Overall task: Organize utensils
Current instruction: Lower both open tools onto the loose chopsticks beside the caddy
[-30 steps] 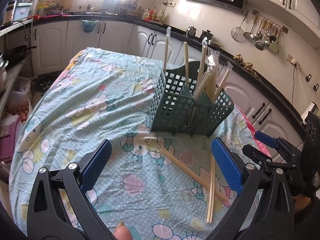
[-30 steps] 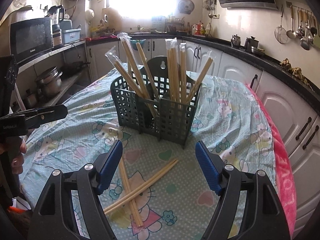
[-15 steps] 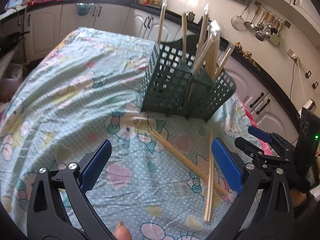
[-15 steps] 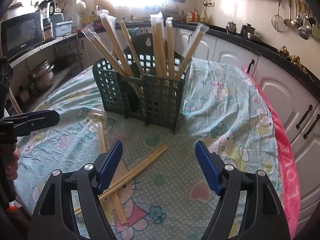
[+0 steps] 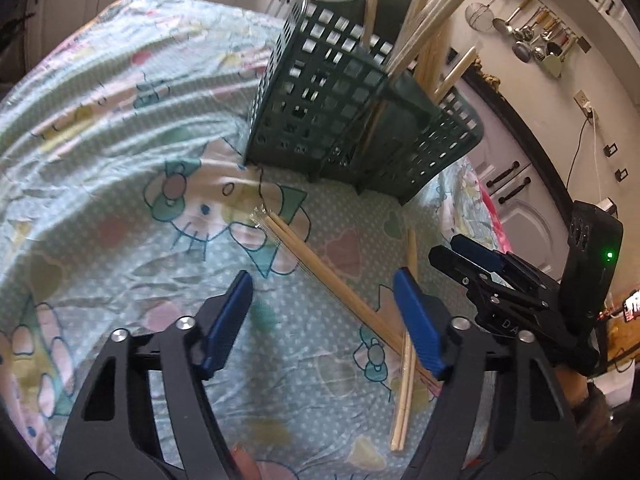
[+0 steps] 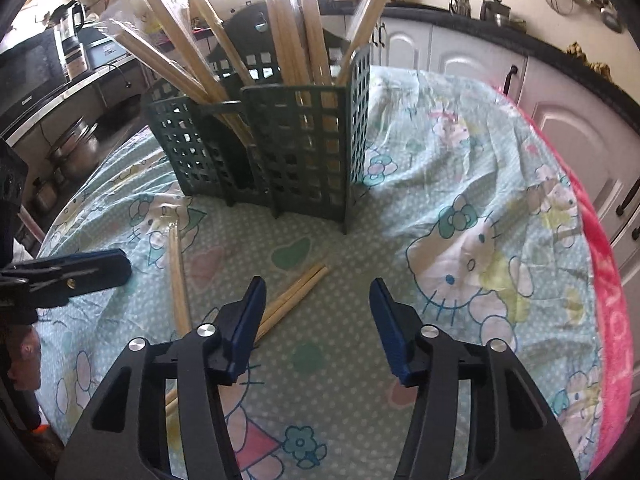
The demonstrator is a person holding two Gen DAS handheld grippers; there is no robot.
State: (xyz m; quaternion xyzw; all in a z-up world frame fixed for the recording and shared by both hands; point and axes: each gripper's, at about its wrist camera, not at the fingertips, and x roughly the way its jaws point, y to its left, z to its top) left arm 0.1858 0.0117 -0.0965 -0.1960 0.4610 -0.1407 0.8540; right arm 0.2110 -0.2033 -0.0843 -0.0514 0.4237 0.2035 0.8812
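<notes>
While both tools hover over the printed tablecloth point(image 6: 460, 152), the left gripper point(image 5: 322, 300) is spread wide with nothing in it, a wrapped chopstick pair point(image 5: 320, 276) lying between its fingers; a second pair point(image 5: 406, 344) crosses it; behind stands the green holder point(image 6: 280, 148), full of upright chopsticks; the right gripper point(image 6: 316, 312) is likewise spread and empty

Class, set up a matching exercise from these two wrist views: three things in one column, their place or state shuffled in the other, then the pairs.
Things:
1. green basket
2. crossed chopstick pairs
3. left gripper

States:
A. open, holding nothing
B. standing on the cloth, chopsticks upright inside
C. lying flat on the cloth

Pairs: 1-B, 2-C, 3-A
</notes>
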